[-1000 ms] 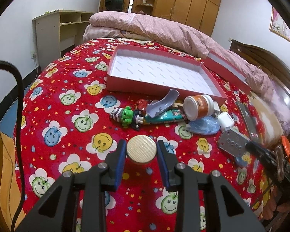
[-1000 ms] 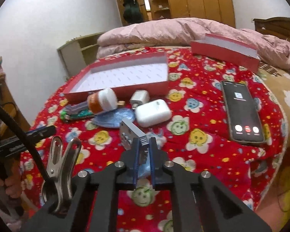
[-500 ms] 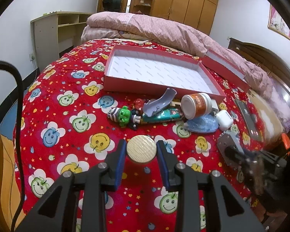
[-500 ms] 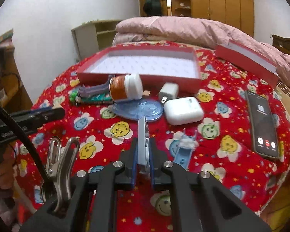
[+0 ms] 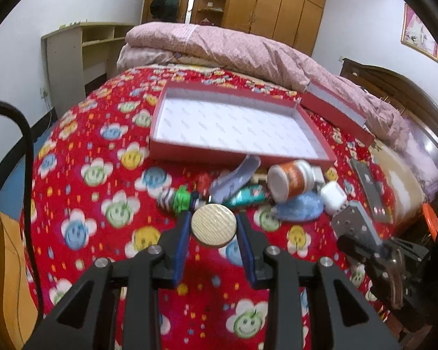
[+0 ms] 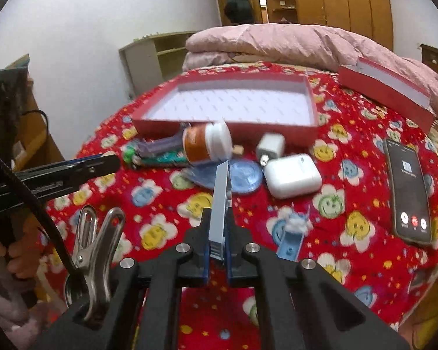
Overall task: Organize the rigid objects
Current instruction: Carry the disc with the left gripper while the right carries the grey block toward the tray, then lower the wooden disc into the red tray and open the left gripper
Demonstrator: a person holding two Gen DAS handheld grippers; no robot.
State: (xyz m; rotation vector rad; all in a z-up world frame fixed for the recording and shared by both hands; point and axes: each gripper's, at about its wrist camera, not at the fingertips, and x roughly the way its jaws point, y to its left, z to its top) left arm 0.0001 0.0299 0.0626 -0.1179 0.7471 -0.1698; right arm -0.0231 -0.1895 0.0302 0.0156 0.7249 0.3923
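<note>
1. the left gripper [image 5: 214, 243] is clamped on a wooden disc [image 5: 214, 225], its blue pads against the disc's two sides, held above the bed [image 5: 81, 192].
2. the right gripper [image 6: 218, 249] is clamped on a grey metal plate [image 6: 220, 201], which stands on edge and points forward from between the fingers; in the left view the same plate [image 5: 355, 226] shows to the right of the left gripper, with holes in its face.
3. the open red box [image 6: 233, 122] lies ahead of both grippers, beyond a cluster of things.
4. that cluster sits between the right gripper and the box: an orange bottle [image 6: 206, 143] on its side, a blue disc [image 6: 245, 176] in front of it, a white case [image 6: 292, 175] to the right of the blue disc, and a white charger [image 6: 270, 147] behind the case.
5. a phone [image 6: 408, 192] lies well to the right of the right gripper, screen lit.
6. the box lid [image 6: 385, 87] rests far ahead to the right.
7. a small blue toy [image 6: 292, 237] lies just right of the right gripper.
</note>
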